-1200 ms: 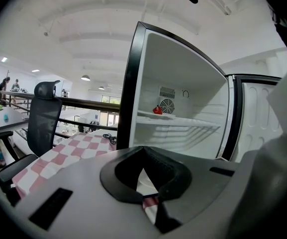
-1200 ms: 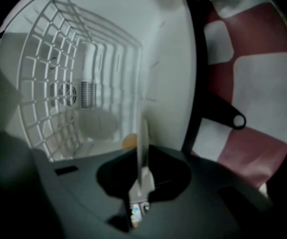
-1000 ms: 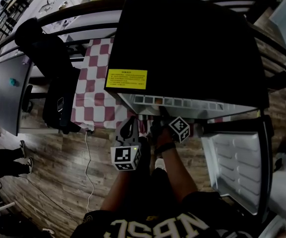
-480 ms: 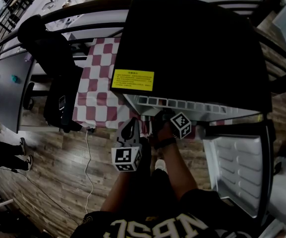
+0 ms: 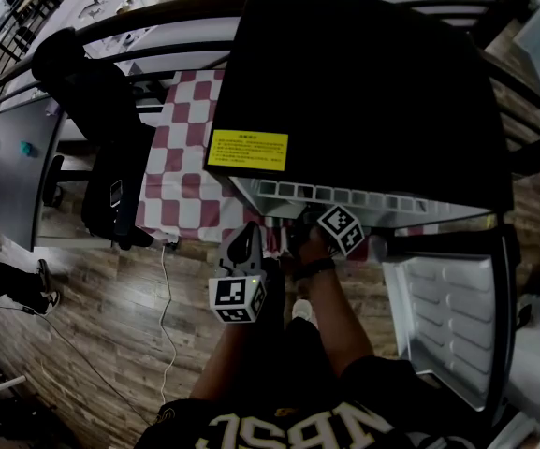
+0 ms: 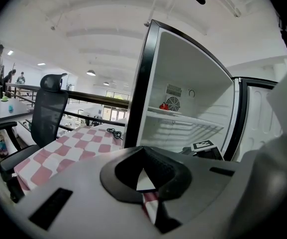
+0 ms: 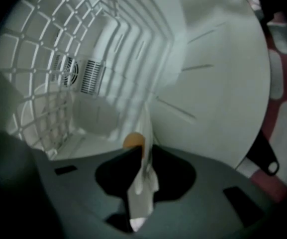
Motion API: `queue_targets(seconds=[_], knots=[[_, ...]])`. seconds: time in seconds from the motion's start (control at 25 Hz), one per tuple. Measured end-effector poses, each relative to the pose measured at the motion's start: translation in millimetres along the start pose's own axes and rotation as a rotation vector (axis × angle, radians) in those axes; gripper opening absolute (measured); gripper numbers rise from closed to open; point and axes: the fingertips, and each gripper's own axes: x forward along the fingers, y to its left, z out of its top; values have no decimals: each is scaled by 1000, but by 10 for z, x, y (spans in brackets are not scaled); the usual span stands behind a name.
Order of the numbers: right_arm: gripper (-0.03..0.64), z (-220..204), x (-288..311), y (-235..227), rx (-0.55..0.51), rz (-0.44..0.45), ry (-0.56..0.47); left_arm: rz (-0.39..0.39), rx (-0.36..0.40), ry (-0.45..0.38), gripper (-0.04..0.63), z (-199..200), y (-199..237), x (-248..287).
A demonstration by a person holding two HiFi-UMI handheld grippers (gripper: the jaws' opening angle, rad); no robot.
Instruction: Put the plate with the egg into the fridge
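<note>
Inside fridge (image 7: 83, 73): plate (image 7: 142, 183) edge-on in right hand-held gripper (image 7: 142, 153)
Jaws opening around its rim, egg (image 7: 133, 140) just beyond; left hand-held gripper (image 6: 144, 176) closed, empty, outside.

I see a table (image 5: 181, 171) under a red-and-white checked cloth that runs up to the side of the fridge (image 5: 363, 92). A black cable (image 6: 114, 132) lies on the cloth near that side. Inside the fridge, a wire shelf (image 6: 183, 124) carries a small red thing (image 6: 163, 106) at the back. A white cord (image 5: 165, 297) trails over the wooden floor (image 5: 92, 316).
</note>
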Motion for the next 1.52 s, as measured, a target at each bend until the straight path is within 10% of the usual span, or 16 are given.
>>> queue_targets(seconds=[0.24,0.72,1.52], knots=[[275,36,-12,116,-207,-26,24,-9,-5,13,21,-28,-51,33],[367,-213,-102,-105,-1016,-288,213,-20,-6,28,21,-65,-107,68],[399,-181,-718,-88,-1165,-226,145,-50,16,19,21,-71,-275,36]])
